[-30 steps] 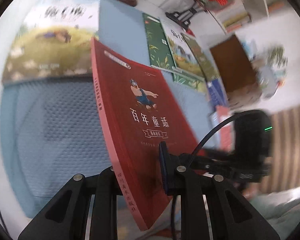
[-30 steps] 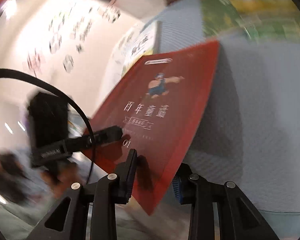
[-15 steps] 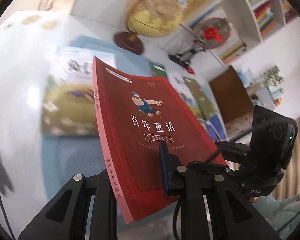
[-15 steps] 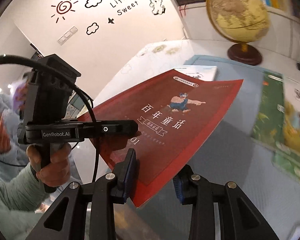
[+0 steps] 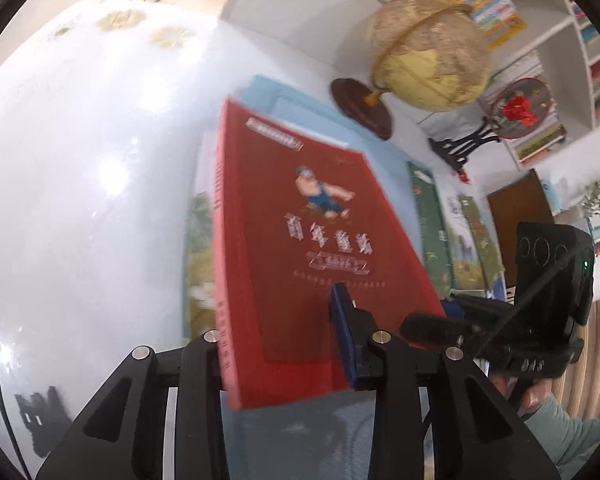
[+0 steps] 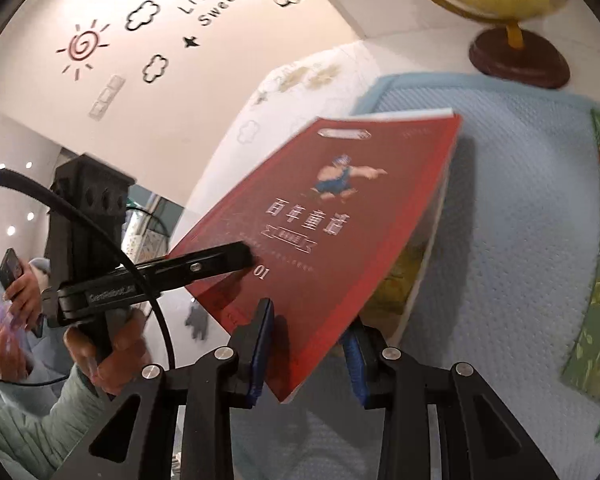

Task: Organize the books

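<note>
Left wrist view: both left gripper and right gripper apparently clamp the tilted red book.

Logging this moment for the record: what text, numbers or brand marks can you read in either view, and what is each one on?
"百年童话": front cover of the red book.
"01": same cover, lower left.
"Life is Sweet": decal on the wall.
"GenRobot.AI": side of the left gripper, rather blurred.
"DAS": body of the right gripper.
Red book's spine text, cover subtitle and the green book: too blurred to read.
</note>
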A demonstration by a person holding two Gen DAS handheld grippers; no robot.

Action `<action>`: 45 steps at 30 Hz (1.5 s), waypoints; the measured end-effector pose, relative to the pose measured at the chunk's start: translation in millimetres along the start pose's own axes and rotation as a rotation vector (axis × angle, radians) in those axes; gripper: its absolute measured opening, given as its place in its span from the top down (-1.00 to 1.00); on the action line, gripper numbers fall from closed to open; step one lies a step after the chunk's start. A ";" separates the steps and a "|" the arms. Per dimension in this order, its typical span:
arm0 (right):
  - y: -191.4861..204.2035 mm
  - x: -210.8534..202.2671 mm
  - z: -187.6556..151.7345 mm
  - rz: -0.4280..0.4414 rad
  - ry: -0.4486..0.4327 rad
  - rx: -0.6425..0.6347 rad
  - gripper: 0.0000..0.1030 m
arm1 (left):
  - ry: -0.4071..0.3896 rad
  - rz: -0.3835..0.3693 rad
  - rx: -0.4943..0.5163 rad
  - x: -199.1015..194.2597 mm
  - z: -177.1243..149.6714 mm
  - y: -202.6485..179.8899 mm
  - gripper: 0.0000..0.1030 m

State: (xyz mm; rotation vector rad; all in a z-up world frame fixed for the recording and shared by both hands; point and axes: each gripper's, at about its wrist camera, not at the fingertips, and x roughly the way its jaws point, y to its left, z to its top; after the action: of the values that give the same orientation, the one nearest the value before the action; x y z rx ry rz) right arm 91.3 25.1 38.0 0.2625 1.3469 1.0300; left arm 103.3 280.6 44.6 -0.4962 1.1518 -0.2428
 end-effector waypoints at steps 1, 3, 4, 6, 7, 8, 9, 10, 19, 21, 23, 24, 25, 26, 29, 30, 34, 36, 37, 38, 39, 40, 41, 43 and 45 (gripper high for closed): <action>-3.1 3.9 1.4 -0.003 0.008 0.006 0.35 | 0.015 0.003 -0.008 3.5 0.2 3.2 0.42; -11.6 15.0 3.2 -0.009 0.031 0.027 0.35 | 0.078 0.028 -0.012 17.5 -2.7 8.1 0.41; -14.1 19.2 2.0 -0.015 0.042 0.036 0.35 | 0.091 0.045 -0.006 21.5 -5.1 6.8 0.41; -19.8 26.8 -0.4 -0.032 0.057 0.052 0.35 | 0.106 0.080 0.027 28.1 -10.7 0.7 0.41; -22.1 27.4 -2.0 -0.024 0.051 0.062 0.35 | 0.098 0.098 0.045 26.3 -14.0 -2.1 0.33; -23.4 26.4 -2.5 -0.016 0.043 0.073 0.35 | 0.097 0.108 0.049 25.0 -15.9 -3.0 0.24; -25.4 25.5 -2.3 -0.010 0.040 0.088 0.35 | 0.105 0.121 0.043 24.4 -18.0 -2.4 0.23; -28.2 24.8 -1.8 -0.004 0.033 0.104 0.35 | 0.119 0.138 0.037 22.5 -20.3 -1.2 0.23; -46.9 16.2 -2.7 0.054 -0.005 0.226 0.35 | 0.120 0.204 -0.019 15.0 -22.2 25.6 0.22; -43.0 16.8 -3.4 0.040 -0.002 0.221 0.35 | 0.099 0.195 -0.040 14.1 -17.1 30.6 0.22; -37.4 18.5 -1.2 0.033 -0.002 0.225 0.35 | 0.073 0.195 -0.051 14.5 -10.2 34.6 0.22; -34.6 23.2 0.7 0.031 -0.003 0.230 0.35 | 0.069 0.185 -0.057 16.1 -5.3 36.7 0.22; -33.8 23.8 1.4 0.033 -0.004 0.234 0.35 | 0.070 0.180 -0.060 17.2 -2.2 37.7 0.22; -33.1 25.2 3.3 0.035 -0.003 0.238 0.35 | 0.072 0.177 -0.063 18.8 1.5 37.8 0.22; -32.1 25.5 6.3 0.030 -0.003 0.241 0.35 | 0.063 0.183 -0.053 19.0 9.8 40.3 0.22; -30.2 26.4 8.1 0.026 -0.001 0.238 0.35 | 0.064 0.178 -0.050 21.3 13.6 39.1 0.22; -27.9 26.7 8.0 -0.026 0.031 0.185 0.35 | 0.064 0.161 -0.046 25.7 23.1 39.8 0.22; -29.1 17.1 7.1 -0.065 0.018 0.161 0.34 | 0.059 0.152 -0.051 26.8 24.0 40.9 0.21; -30.7 12.6 7.7 -0.080 0.005 0.160 0.17 | 0.059 0.144 -0.054 27.9 24.2 40.7 0.21; -33.6 10.2 7.6 -0.091 -0.002 0.167 -0.01 | 0.058 0.142 -0.057 30.4 25.1 39.1 0.18; -38.3 8.8 9.1 -0.112 -0.015 0.185 -0.36 | 0.055 0.139 -0.059 31.2 25.1 39.1 0.17; -41.5 8.8 9.5 -0.116 -0.022 0.195 -0.42 | 0.053 0.138 -0.063 31.7 24.8 39.2 0.15; -43.2 10.4 10.5 -0.110 -0.028 0.199 -0.41 | 0.051 0.138 -0.065 31.1 24.3 39.5 0.15; -43.6 18.7 11.0 -0.099 -0.028 0.205 -0.32 | 0.045 0.140 -0.061 30.7 23.1 39.0 0.15; -37.7 28.6 9.6 -0.113 -0.012 0.189 -0.18 | 0.042 0.134 -0.066 31.0 22.2 39.7 0.14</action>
State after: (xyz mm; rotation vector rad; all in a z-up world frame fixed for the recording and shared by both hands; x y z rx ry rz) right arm 113.6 28.6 -4.7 0.3290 1.4334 0.8068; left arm 133.2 307.2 6.8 -0.4722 1.2323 -0.1002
